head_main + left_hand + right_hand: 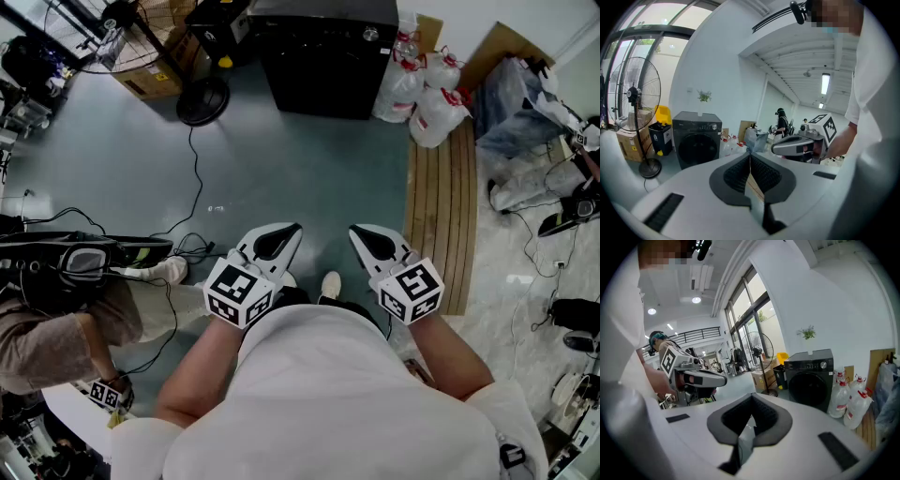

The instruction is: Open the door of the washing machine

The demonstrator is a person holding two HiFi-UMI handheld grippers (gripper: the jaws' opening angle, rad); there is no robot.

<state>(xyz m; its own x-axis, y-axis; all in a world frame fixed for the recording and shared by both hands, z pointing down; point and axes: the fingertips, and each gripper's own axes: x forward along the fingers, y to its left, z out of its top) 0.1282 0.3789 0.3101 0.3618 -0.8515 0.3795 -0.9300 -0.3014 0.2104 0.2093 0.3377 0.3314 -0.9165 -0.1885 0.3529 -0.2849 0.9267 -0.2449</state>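
The dark grey washing machine (323,56) stands against the far wall, its round door (697,149) closed; it also shows in the right gripper view (811,378). Both grippers are held close to the person's body, well short of the machine, and point toward it. My left gripper (292,229) has its jaws together with nothing between them, as the left gripper view (750,155) shows. My right gripper (356,232) is beside it, its pads meeting at the tip (752,397) and holding nothing.
A standing fan (202,98), a cardboard box (145,80) and a black bin with a yellow lid (661,133) stand left of the machine. Water bottles (427,98) and a wooden slat board (450,206) lie to its right. Cables (192,187) cross the floor; a seated person (66,300) is at the left.
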